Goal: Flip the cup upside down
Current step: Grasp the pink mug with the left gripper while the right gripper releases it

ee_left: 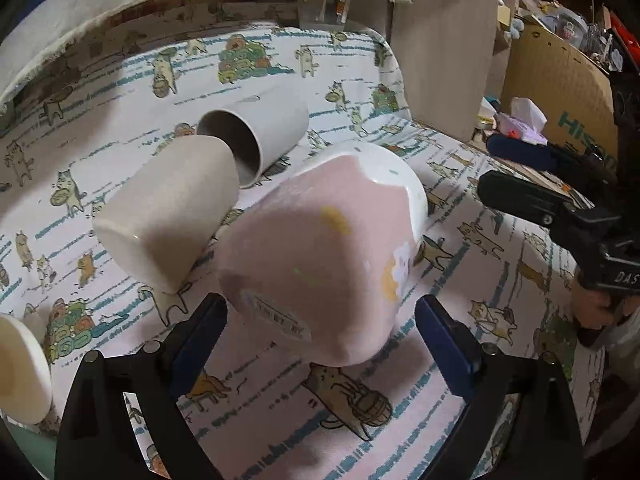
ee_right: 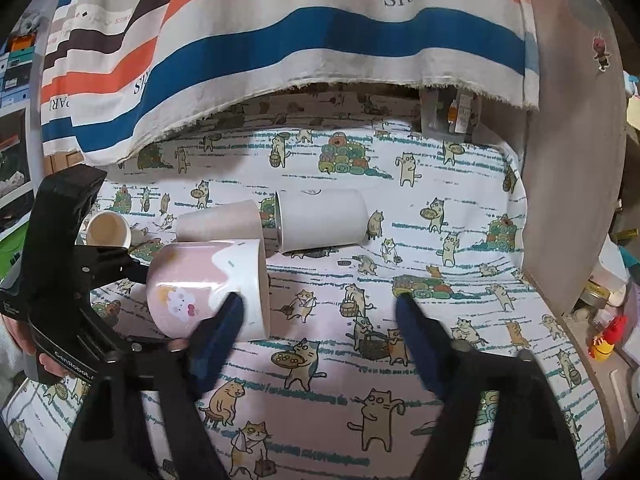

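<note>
Left gripper (ee_left: 320, 316): fingers spread wide to either side of the pink cup's base; whether the blue pads (ee_left: 200, 332) touch the cup's wall cannot be told, a gap shows at the right pad
Pink cup (ee_left: 320, 248): lying on its side, or tipped over, right ahead of the left gripper, base toward the tool, white-rimmed mouth pointing away; a label sticker shows near the base
Pink cup, right wrist view (ee_right: 204, 288): ahead and to the left of the right gripper, mouth facing right, a small cloud-like face printed on its side
Right gripper (ee_right: 320, 312): spread wide, nothing between the fingers, only tablecloth ahead of it; its left pad (ee_right: 224, 320) overlaps the pink cup's rim in the picture, contact cannot be told
Beige cup (ee_left: 168, 216): on its side, ahead and left of the left gripper, just beside the pink cup, base toward the tool
White cup (ee_left: 256, 136): on its side, farther ahead than the beige cup, open mouth facing the beige cup and close against it
Small cream cup (ee_right: 106, 230): upright, far to the left of the right gripper, beyond the left tool's body
Tablecloth (ee_right: 400, 240): cat-patterned, under all the cups
Striped cloth (ee_right: 280, 40): hanging beyond the table, well ahead of both tools, lettered PARIS
Cardboard box (ee_left: 560, 92): off to the right of the left gripper, past the table edge
</note>
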### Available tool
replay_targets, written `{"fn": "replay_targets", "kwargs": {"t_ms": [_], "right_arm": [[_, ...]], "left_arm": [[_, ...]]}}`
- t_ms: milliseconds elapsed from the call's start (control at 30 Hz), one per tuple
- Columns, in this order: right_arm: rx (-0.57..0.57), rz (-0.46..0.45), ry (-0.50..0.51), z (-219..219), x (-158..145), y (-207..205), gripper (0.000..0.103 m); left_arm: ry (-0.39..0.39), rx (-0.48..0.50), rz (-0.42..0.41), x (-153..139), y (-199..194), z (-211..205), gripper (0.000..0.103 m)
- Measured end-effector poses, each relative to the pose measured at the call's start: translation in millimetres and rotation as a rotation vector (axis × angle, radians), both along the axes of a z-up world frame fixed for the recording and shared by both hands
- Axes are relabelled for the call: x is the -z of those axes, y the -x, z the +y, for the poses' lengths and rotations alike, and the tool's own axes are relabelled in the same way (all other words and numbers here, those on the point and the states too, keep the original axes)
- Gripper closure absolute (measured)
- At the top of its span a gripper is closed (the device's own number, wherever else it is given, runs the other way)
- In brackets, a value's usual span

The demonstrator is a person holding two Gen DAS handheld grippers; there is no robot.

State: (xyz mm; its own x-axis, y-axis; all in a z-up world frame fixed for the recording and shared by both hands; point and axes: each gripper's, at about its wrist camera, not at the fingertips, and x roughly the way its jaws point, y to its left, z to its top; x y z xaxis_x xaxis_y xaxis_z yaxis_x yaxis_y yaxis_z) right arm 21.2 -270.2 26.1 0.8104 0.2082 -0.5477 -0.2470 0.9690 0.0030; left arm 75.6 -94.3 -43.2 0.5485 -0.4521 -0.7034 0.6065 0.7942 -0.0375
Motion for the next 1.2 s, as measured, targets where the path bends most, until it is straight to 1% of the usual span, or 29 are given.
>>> {"fn": "replay_targets", "kwargs": {"t_ms": [100,200,333,400,467,533,600,633,767,867,933,1033,1067,1100,1200], "right_arm": [[-0.003,0.021,0.002,0.7,2.4,-4.0,0.033],[-0.019,0.022,0.007,2.9,2.7,-3.8,0.033],[-0.033,0.018,0.016,6.1,2.6,-2.1,0.033],[-0.03,0.019,0.013,6.5,2.9,-2.1,0.033],[-0.025,0.022,0.017,7.4,3.0,-2.6,0.033],[-0.02,0.019,0.023,7.9,2.8,-2.1,0.033],[-0.028,0.011,0.026,8.6,2.3,-0.3,0.033],[-0.033,0.009,0.03,10.2,2.3,0.5,0.033],[-0.033,0.001,0.028,8.7,1.1,1.7,0.033],[-0.034,0.0,0.027,8.3,0.7,2.2,0.033],[-0.037,0.002,0.032,8.9,0.6,2.1,0.033],[-0.039,0.011,0.036,10.4,1.4,0.5,0.033],[-0.038,0.019,0.036,10.2,2.1,-0.8,0.034],[-0.039,0.028,0.034,10.6,3.2,-2.8,0.039],[-0.053,0.062,0.025,10.7,6.7,-8.2,0.046]], "left_arm": [[-0.018,-0.012,-0.03,-1.4,1.3,-0.6,0.009],[-0.012,-0.021,-0.044,-5.0,-1.8,0.3,0.008],[0.016,0.004,-0.024,-8.1,-9.6,-1.3,0.008],[0.003,0.01,-0.009,-5.1,-11.8,-3.6,0.008],[-0.017,-0.004,-0.002,-1.3,-11.6,-5.5,0.008],[0.009,-0.021,0.007,0.2,-8.4,-3.5,0.008],[0.038,-0.022,0.009,-0.4,-4.5,-1.6,0.008],[0.041,-0.019,0.006,-0.7,-2.6,-1.8,0.008],[0.024,-0.014,0.003,-1.7,1.0,-4.1,0.009],[0.026,-0.011,0.007,-3.5,4.4,-3.3,0.011],[0.028,-0.016,0.006,-4.1,7.2,-1.5,0.016],[0.029,-0.013,0.028,-2.2,9.0,0.1,0.018],[0.028,-0.01,0.037,-1.4,9.8,0.1,0.018],[0.024,-0.007,0.042,-0.5,10.9,-0.2,0.018],[-0.006,-0.003,0.033,1.9,13.8,-3.8,0.018]]}}
